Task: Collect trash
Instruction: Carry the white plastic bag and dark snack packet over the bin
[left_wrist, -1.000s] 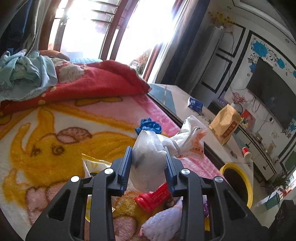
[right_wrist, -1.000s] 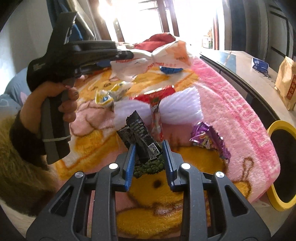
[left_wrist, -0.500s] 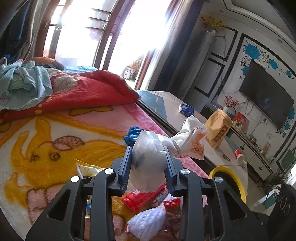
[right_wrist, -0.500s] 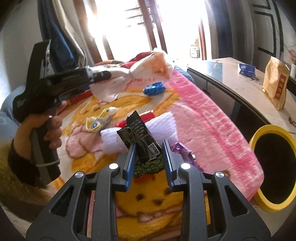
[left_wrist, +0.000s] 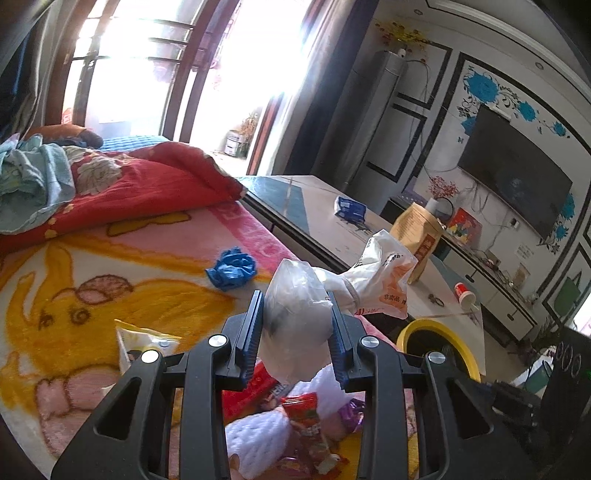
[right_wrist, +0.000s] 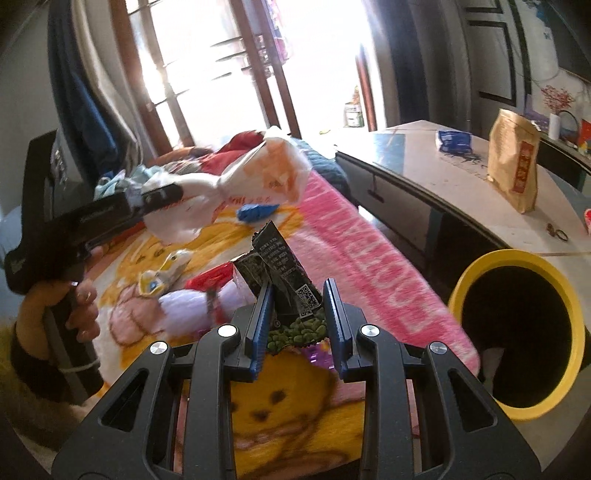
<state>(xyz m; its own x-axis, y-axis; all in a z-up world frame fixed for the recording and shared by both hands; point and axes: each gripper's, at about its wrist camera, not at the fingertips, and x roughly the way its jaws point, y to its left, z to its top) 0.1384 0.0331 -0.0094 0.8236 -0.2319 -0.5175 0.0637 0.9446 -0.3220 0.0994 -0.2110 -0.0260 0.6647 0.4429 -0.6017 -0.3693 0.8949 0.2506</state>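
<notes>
left gripper (left_wrist: 297, 325) clamped on a white plastic bag (left_wrist: 299, 325); right gripper (right_wrist: 297, 317) clamped on a black snack wrapper (right_wrist: 284, 280), near the yellow-rimmed bin (right_wrist: 517, 332), above the blanket (right_wrist: 369, 258).

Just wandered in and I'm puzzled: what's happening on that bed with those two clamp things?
A person is clearing litter off a blanket using two hand-held grippers. The left gripper has its jaws closed on a crumpled white plastic bag. The right gripper has its jaws closed on a black snack wrapper. A yellow-rimmed bin stands beside the bed. More wrappers and a blue crumpled glove lie on the blanket.
</notes>
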